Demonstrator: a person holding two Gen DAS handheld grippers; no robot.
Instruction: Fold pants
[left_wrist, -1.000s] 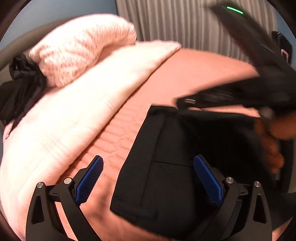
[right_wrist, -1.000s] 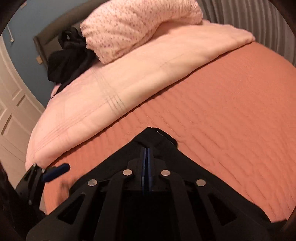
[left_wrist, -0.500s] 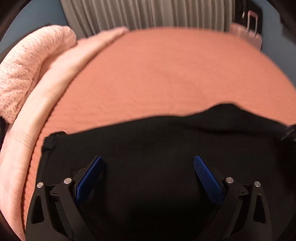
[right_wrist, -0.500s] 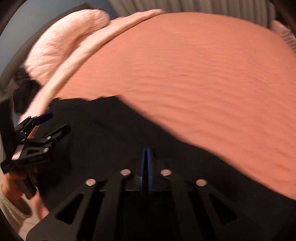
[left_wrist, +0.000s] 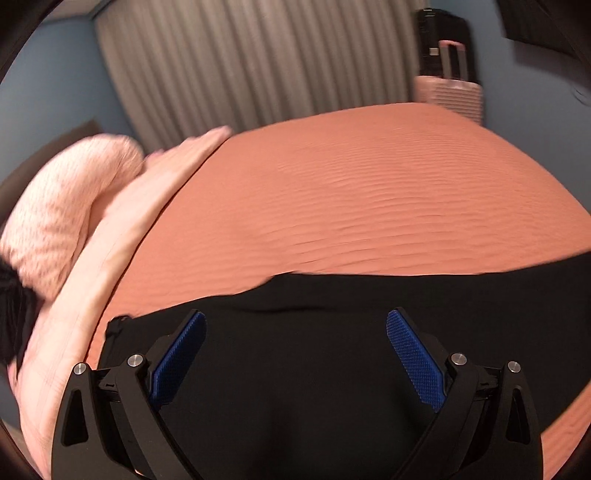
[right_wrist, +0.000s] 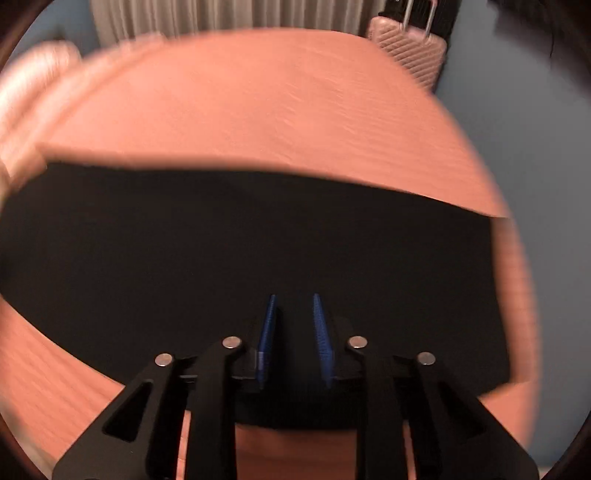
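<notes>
Black pants (left_wrist: 461, 306) lie spread as a long flat band across the orange bedspread (left_wrist: 369, 192). My left gripper (left_wrist: 295, 317) hovers over their left part, open wide, with nothing between its blue pads (left_wrist: 177, 358). In the right wrist view the pants (right_wrist: 221, 240) fill the middle, their right end squared off. My right gripper (right_wrist: 294, 297) sits over the near edge of the cloth. Its jaws are opening, and the pads (right_wrist: 266, 332) stand a narrow gap apart without pressing on the fabric. The picture is blurred by motion.
A pink speckled pillow (left_wrist: 62, 210) and a folded pink blanket (left_wrist: 122, 236) lie along the bed's left side, with a dark garment (left_wrist: 11, 314) beyond them. A pink suitcase (left_wrist: 450, 92) stands past the far corner, in front of grey curtains (left_wrist: 258, 62).
Both views have swung right along the bed. The pants went from a folded bundle to a long spread band. The right pads, pressed together before, now stand slightly apart.
</notes>
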